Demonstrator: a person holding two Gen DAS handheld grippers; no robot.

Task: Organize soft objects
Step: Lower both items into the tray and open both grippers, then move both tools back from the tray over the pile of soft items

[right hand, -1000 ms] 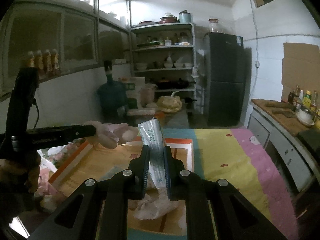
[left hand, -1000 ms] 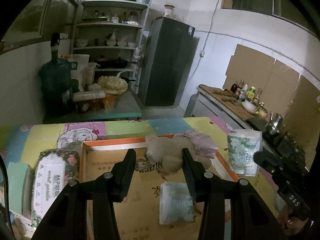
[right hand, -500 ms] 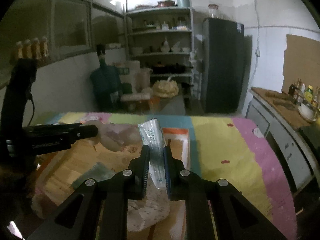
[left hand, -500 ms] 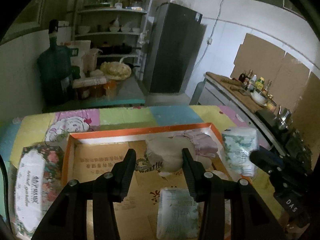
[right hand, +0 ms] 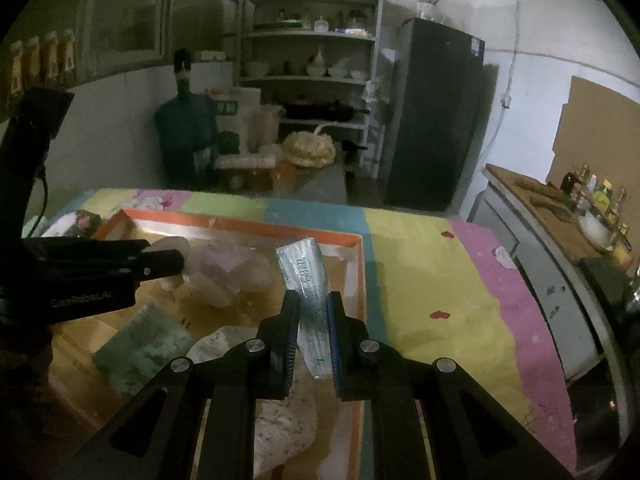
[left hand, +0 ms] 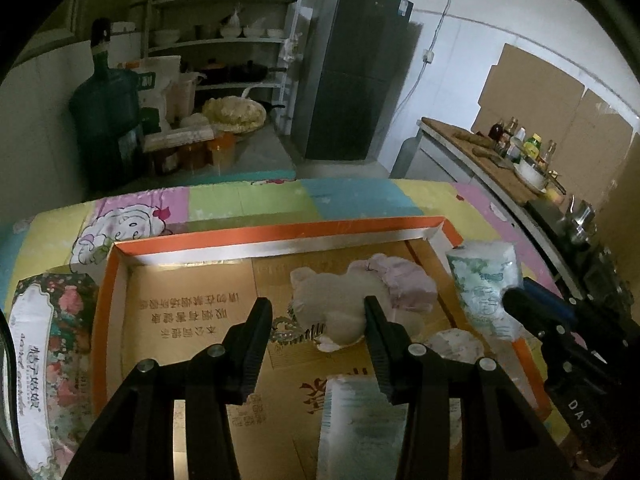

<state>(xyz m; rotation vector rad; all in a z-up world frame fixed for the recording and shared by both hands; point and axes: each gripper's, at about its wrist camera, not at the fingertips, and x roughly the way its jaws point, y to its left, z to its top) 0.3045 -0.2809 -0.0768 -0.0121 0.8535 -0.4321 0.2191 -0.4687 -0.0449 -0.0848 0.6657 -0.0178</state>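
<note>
Over the shallow cardboard tray, right gripper pinches a crinkly tissue pack; left gripper gapes.

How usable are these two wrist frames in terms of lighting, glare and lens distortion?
Left wrist view: dim, with strong fisheye bending and black corners; glare on the silver inner wall of the orange-rimmed box; the tissue pack nearest the lens is soft. Right wrist view: darker, the left gripper nearly a silhouette; the held tissue packet stays readable.

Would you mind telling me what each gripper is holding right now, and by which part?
The right gripper is shut on the tissue pack, pinching its lower half so the top sticks up. The left gripper is open, holding nothing, above the plush toy.
</note>
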